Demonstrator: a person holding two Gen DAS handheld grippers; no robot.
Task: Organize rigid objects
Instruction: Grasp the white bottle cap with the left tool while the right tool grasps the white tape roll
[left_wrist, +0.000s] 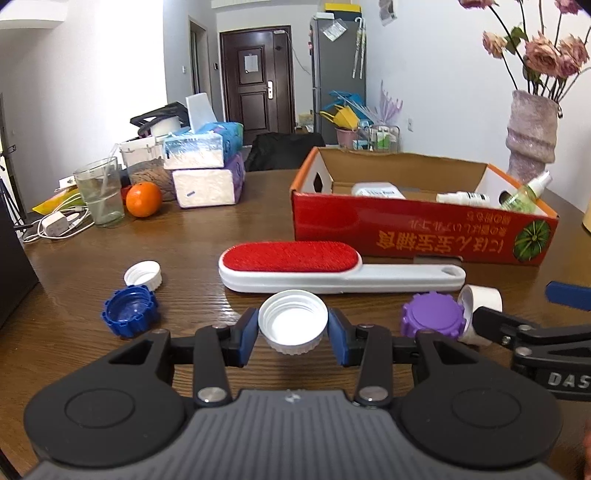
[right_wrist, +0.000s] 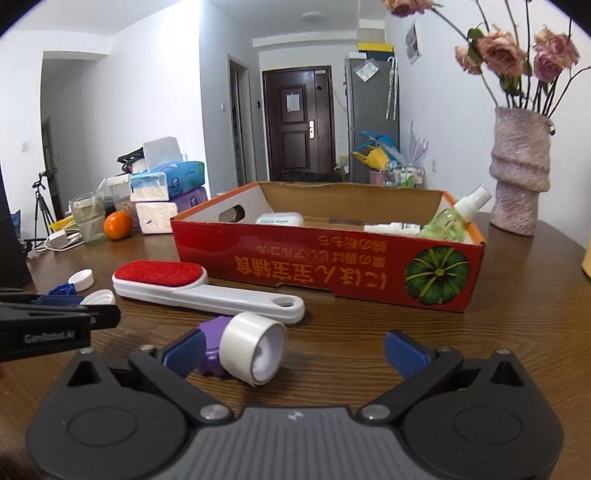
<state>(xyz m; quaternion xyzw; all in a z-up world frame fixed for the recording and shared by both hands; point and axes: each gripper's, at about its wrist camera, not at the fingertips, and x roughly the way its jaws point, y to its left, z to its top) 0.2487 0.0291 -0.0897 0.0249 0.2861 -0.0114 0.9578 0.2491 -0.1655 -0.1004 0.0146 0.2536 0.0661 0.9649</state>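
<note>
My left gripper (left_wrist: 293, 334) is shut on a white bottle cap (left_wrist: 293, 325), open side up, just above the wooden table (left_wrist: 184, 266). My right gripper (right_wrist: 293, 350) is open; a white cylindrical cap (right_wrist: 253, 347) lies on its side between the fingers, beside a purple cap (right_wrist: 210, 343) near the left finger. A red-and-white lint brush (left_wrist: 332, 267) lies ahead. A red cardboard box (left_wrist: 424, 232) behind it holds a white bottle, a white spray bottle and a green spray bottle (right_wrist: 454, 218). A blue cap (left_wrist: 129, 310) and a small white cap (left_wrist: 143, 274) lie at the left.
A glass (left_wrist: 100, 192), an orange (left_wrist: 143, 199), a charger with cables (left_wrist: 55, 225) and stacked tissue packs (left_wrist: 207, 173) stand at the far left. A vase of dried roses (right_wrist: 521, 173) stands at the far right behind the box.
</note>
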